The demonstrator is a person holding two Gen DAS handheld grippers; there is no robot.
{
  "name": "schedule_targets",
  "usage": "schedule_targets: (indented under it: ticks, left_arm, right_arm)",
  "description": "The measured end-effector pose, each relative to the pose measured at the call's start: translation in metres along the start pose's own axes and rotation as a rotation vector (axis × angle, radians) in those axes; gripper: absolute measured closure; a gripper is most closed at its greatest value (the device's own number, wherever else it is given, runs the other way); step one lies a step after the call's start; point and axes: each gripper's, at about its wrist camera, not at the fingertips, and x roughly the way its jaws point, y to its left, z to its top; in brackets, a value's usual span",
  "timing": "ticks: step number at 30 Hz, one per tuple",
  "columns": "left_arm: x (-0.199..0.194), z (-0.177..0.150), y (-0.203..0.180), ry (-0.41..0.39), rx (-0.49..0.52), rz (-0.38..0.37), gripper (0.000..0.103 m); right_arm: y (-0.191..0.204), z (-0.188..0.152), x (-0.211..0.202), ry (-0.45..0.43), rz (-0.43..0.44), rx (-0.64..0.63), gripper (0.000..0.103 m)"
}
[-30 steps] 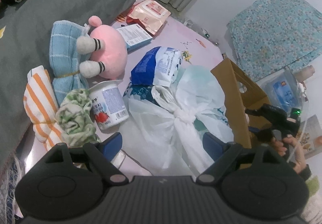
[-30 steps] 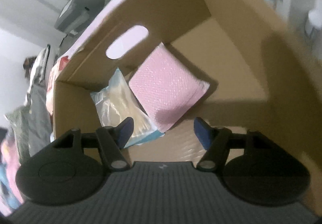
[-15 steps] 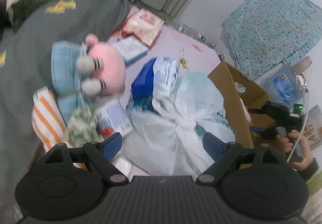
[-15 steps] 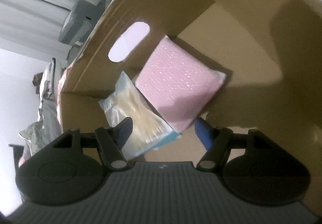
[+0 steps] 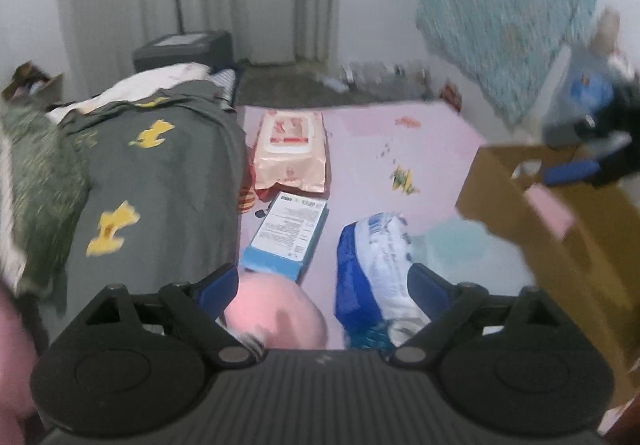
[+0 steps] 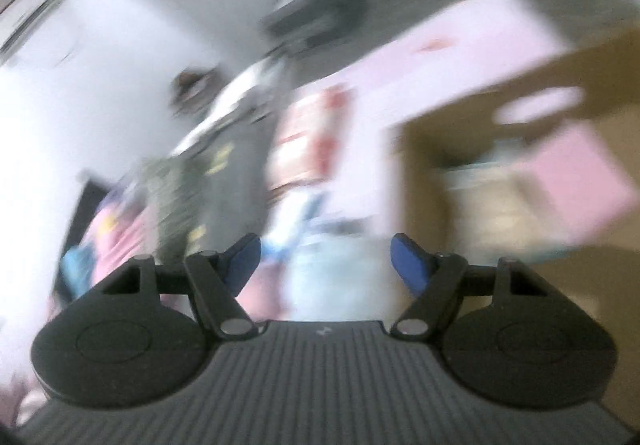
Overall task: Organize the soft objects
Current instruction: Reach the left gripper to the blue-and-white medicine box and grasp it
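Observation:
In the left wrist view my left gripper (image 5: 320, 281) hangs over the pink sheet, its jaws opening and pressing on nothing. Below it lie the top of a pink plush toy (image 5: 276, 317) and a blue and white soft pack (image 5: 372, 265). A brown cardboard box (image 5: 560, 245) stands at the right with a pink packet (image 5: 548, 209) inside. Above that box the other gripper's blue finger (image 5: 568, 171) shows, blurred. The right wrist view is smeared by motion. There my right gripper (image 6: 326, 255) is open and empty, left of the box (image 6: 500, 93) and the pink packet (image 6: 580, 169).
A dark green blanket with yellow shapes (image 5: 160, 185) covers the left. A wipes pack (image 5: 290, 149) and a flat blue and white carton (image 5: 288, 233) lie on the pink sheet (image 5: 420, 149). A teal flowered cloth (image 5: 508, 5) hangs at the right; a dark case (image 5: 184, 49) stands by the curtain.
The left view has risen and rolled; the white bag, cup and striped cloths have left it. The right gripper has come up out of the box, leaving the pink packet inside.

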Motion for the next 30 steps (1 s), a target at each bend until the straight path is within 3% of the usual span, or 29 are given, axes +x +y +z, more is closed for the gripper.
schedule_targets:
  ticks: [5, 9, 13, 19, 23, 30]
  left_arm:
    - [0.063, 0.022, -0.006, 0.101, 0.159, 0.072, 0.011]
    - [0.116, 0.029, 0.001, 0.201, 0.158, 0.079, 0.011]
    - [0.155, 0.034, 0.012, 0.277, 0.153, 0.078, 0.011]
    - [0.196, 0.037, 0.036, 0.403, 0.054, 0.048, 0.011]
    - [0.213, 0.035, 0.051, 0.447, -0.037, 0.012, 0.011]
    - [0.221, 0.043, 0.062, 0.451, -0.067, 0.008, 0.011]
  right_arm:
    - [0.031, 0.026, 0.103, 0.152, 0.024, 0.005, 0.047]
    - [0.028, 0.046, 0.177, 0.248, 0.05, 0.121, 0.05]
    - [0.031, 0.057, 0.234, 0.294, -0.024, 0.131, 0.05]
    - [0.028, 0.07, 0.28, 0.344, -0.162, 0.071, 0.049]
    - [0.023, 0.074, 0.302, 0.384, -0.198, 0.064, 0.048]
    - [0.006, 0.067, 0.327, 0.438, -0.198, 0.104, 0.047]
